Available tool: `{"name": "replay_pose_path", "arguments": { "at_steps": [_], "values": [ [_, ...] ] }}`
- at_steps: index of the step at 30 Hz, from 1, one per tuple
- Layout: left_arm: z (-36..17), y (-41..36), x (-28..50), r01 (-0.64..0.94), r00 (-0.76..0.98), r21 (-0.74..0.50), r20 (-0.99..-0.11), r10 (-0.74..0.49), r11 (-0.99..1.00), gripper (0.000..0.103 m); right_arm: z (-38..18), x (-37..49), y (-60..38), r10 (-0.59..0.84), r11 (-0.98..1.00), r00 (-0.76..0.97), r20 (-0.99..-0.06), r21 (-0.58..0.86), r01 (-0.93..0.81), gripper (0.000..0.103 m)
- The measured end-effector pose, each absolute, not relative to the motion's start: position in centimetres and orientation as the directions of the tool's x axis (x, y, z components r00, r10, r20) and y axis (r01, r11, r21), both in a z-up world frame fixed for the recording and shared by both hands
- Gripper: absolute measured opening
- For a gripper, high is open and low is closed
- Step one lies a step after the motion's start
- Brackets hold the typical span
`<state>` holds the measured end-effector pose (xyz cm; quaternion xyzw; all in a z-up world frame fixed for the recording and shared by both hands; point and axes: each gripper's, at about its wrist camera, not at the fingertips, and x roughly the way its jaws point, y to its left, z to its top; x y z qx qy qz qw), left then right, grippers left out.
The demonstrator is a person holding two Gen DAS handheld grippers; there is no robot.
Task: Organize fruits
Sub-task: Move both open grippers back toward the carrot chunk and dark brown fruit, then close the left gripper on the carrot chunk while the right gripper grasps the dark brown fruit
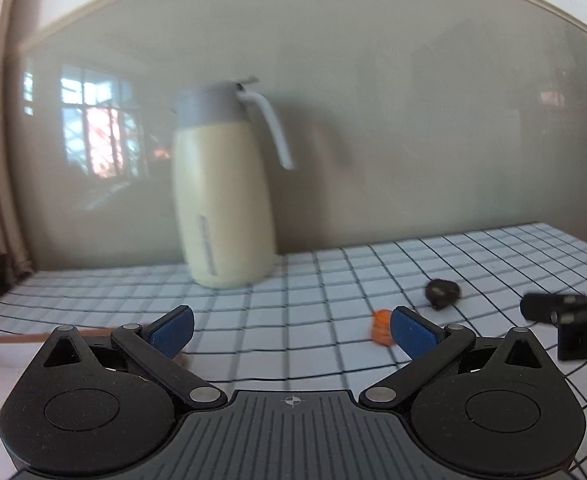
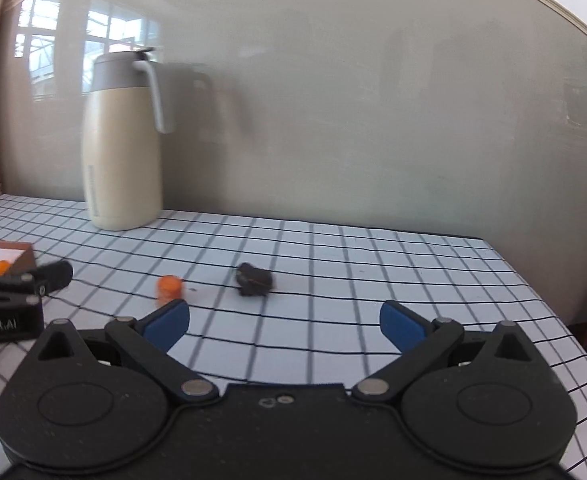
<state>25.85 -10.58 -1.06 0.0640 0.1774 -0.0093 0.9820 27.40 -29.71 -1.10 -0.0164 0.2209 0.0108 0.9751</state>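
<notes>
A small orange fruit piece (image 1: 382,327) (image 2: 168,287) lies on the checked tablecloth, and a dark lumpy fruit (image 1: 442,293) (image 2: 254,279) rests a little to its right. My left gripper (image 1: 291,330) is open with nothing between its blue pads; the orange piece sits just beside its right pad. My right gripper (image 2: 284,322) is open too, hovering short of both fruits with the dark one ahead between its fingers. Each gripper shows at the edge of the other's view: the right gripper (image 1: 565,312), the left gripper (image 2: 21,284).
A cream jug (image 1: 223,196) (image 2: 123,140) with a grey lid and handle stands at the back by the wall. A brown box (image 2: 11,258) with a white inside holds another orange piece (image 2: 2,267) at the left. The table edge (image 2: 549,292) falls away on the right.
</notes>
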Motion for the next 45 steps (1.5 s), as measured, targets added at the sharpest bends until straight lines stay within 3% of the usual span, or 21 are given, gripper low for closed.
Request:
{"name": "replay_pose_path", "arguments": {
  "at_steps": [6, 17, 25, 30, 33, 35, 39, 41, 43, 45],
  "values": [
    [-2.9, -13.1, 28.7, 0.074, 0.913, 0.171, -0.408, 0.002, 0.983, 0.103, -2.3, 29.9, -31.3, -0.014, 1.0, 0.888, -0.46, 0.006, 0.019, 0.094],
    [-5.2, -15.0, 35.3, 0.14, 0.835, 0.134, -0.549, -0.044, 0.981, 0.103, -4.2, 33.7, -32.0, -0.031, 0.998, 0.865, -0.501, 0.024, 0.049, 0.094],
    [-5.2, -12.5, 37.3, 0.058, 0.827, 0.091, -0.562, 0.004, 0.994, 0.099, -5.1, 35.2, -30.6, 0.004, 0.999, 0.854, -0.52, 0.034, 0.016, 0.094],
    [-5.3, -11.6, 37.6, 0.065, 0.824, 0.08, -0.567, -0.008, 0.995, 0.097, -5.3, 36.4, -28.9, 0.055, 0.998, 0.845, -0.532, 0.046, -0.037, 0.086],
    [-5.3, -11.5, 37.7, 0.077, 0.825, 0.074, -0.565, -0.022, 0.994, 0.091, -5.4, 37.3, -28.1, 0.073, 0.997, 0.841, -0.536, 0.052, -0.054, 0.081],
    [-5.4, -11.7, 37.9, 0.092, 0.82, 0.08, -0.571, -0.03, 0.993, 0.081, -5.5, 37.9, -27.8, 0.079, 0.997, 0.836, -0.543, 0.057, -0.057, 0.079],
    [-5.4, -11.9, 38.3, 0.103, 0.815, 0.081, -0.578, -0.038, 0.991, 0.075, -5.6, 38.9, -27.6, 0.088, 0.995, 0.829, -0.553, 0.079, -0.053, 0.071],
    [-5.4, -11.8, 38.5, 0.103, 0.813, 0.069, -0.581, -0.044, 0.992, 0.065, -5.8, 39.3, -27.4, 0.092, 0.995, 0.824, -0.559, 0.087, -0.052, 0.069],
    [-5.3, -11.8, 38.6, 0.114, 0.809, 0.058, -0.585, -0.059, 0.992, 0.052, -6.0, 39.5, -27.4, 0.095, 0.994, 0.817, -0.569, 0.091, -0.052, 0.06],
    [-5.4, -12.0, 38.7, 0.136, 0.806, 0.056, -0.587, -0.078, 0.989, 0.043, -6.2, 39.8, -27.5, 0.12, 0.991, 0.812, -0.571, 0.113, -0.067, 0.04]
  ]
}}
